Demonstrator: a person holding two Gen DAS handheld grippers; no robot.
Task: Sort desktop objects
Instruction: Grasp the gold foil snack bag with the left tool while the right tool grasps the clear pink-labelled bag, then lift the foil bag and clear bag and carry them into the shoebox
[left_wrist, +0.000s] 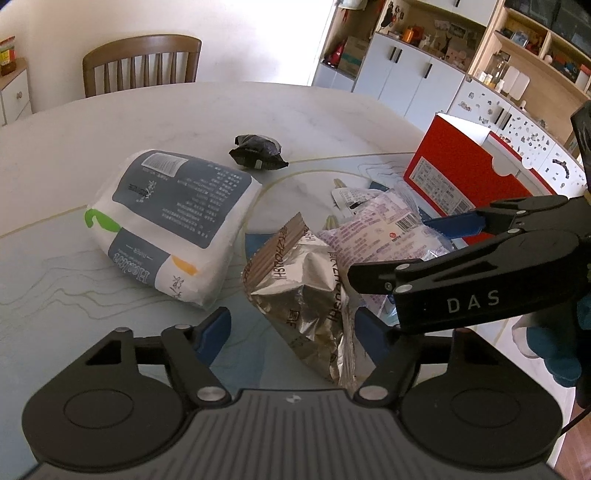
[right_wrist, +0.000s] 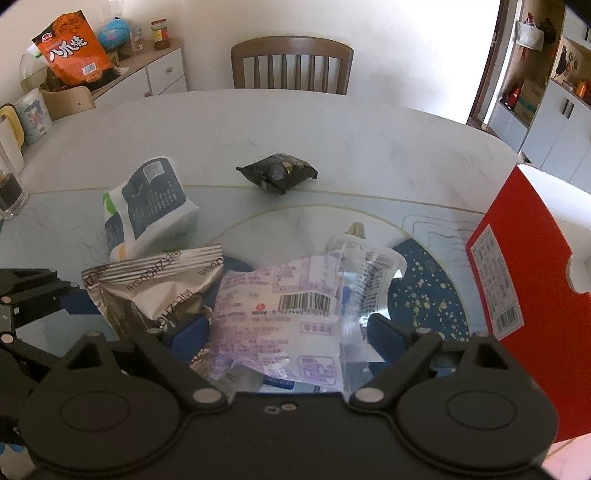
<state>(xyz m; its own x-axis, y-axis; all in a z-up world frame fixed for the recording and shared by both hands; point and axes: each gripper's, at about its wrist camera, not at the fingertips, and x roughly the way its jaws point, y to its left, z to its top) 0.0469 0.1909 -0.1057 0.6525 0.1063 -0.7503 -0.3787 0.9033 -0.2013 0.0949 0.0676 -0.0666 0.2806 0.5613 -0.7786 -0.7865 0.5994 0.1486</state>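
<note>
Between left jaws: foil bag (left_wrist: 299, 291), its long axis running straight ahead; jaws half-wide, pads not yet pressing it.
Between right jaws: purple packet (right_wrist: 280, 314), jaws wide, not gripping.
Nearer hand: left gripper (left_wrist: 291, 328) for the foil bag; right gripper (right_wrist: 284, 332) for the packet.

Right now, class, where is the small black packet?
In both wrist views the small black packet lies alone on the far table, beyond the white tissue pack.
</note>
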